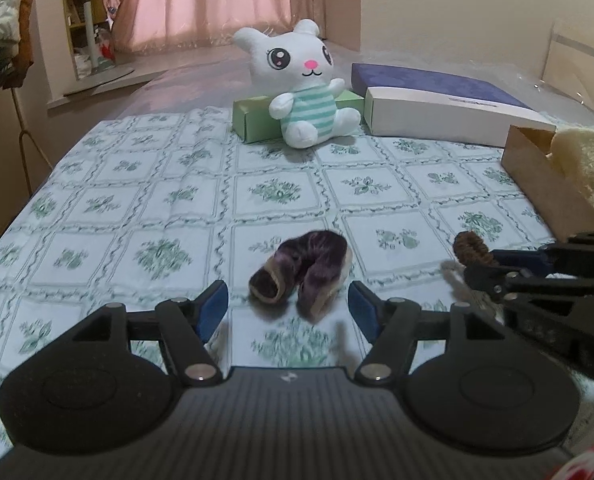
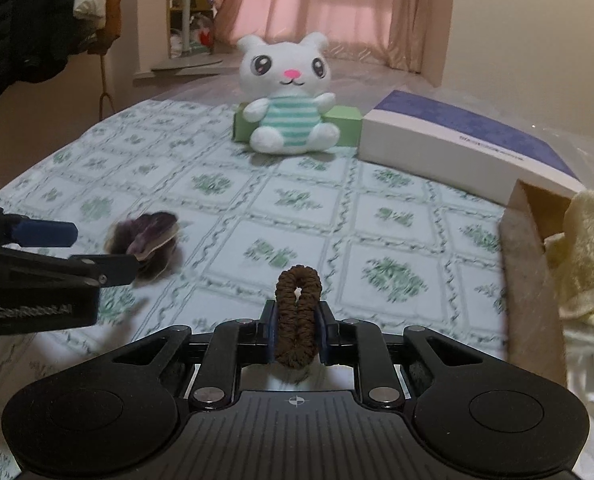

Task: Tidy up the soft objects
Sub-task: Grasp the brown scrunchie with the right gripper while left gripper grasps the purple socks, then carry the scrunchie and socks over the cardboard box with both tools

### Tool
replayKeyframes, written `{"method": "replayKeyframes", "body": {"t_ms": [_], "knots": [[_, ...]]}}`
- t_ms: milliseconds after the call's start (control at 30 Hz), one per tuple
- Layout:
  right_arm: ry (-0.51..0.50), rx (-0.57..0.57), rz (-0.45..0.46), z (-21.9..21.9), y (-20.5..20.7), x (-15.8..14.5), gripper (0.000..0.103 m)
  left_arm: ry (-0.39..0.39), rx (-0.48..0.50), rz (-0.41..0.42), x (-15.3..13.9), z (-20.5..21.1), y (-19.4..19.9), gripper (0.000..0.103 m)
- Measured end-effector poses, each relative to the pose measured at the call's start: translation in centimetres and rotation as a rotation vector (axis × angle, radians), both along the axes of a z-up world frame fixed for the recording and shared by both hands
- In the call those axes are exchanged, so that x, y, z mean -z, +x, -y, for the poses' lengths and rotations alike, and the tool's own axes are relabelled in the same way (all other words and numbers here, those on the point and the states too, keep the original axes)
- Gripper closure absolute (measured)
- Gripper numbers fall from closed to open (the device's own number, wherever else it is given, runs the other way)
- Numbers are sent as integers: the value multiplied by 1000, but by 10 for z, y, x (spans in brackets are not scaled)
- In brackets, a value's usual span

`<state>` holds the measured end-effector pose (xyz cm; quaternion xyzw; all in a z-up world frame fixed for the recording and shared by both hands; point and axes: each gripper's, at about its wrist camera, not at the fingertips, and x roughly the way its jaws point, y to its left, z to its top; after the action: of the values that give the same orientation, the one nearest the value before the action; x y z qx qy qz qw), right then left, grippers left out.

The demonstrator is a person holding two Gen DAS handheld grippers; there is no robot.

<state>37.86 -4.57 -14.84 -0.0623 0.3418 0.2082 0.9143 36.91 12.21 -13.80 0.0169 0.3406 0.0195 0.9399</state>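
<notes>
A purple velvet scrunchie (image 1: pixel 303 270) lies on the patterned cloth just ahead of my left gripper (image 1: pixel 289 306), which is open with the jaws wide on either side of it. It also shows in the right wrist view (image 2: pixel 145 240). My right gripper (image 2: pixel 297 324) is shut on a brown hair tie (image 2: pixel 298 316) and holds it above the cloth; this hair tie also shows at the right of the left wrist view (image 1: pixel 473 246). A white plush bunny (image 1: pixel 301 84) in a striped top sits at the back. A cardboard box (image 1: pixel 545 180) at the right holds a yellow towel (image 1: pixel 585 160).
A green box (image 1: pixel 253 118) stands behind the bunny. A white and purple flat box (image 1: pixel 445 108) lies at the back right. The cloth-covered surface (image 1: pixel 137 200) drops off at the left. Pink curtains and hanging coats are beyond it.
</notes>
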Motion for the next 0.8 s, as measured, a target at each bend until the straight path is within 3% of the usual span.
{"method": "replayKeyframes", "body": {"t_ms": [233,333,500,800], "knots": [[5,13,5,7,10,-1,84,-10,16,4,6,-1,22,41],[14,17,-5,10,12,1,84,-19,29,4,8,1,27,50],[25,22,-13,14,10,1,84,-4,56,9,9,6,28,78],[82,36,-15,27,1,-13,84,-35,55,50,-15,8,7,83]]}}
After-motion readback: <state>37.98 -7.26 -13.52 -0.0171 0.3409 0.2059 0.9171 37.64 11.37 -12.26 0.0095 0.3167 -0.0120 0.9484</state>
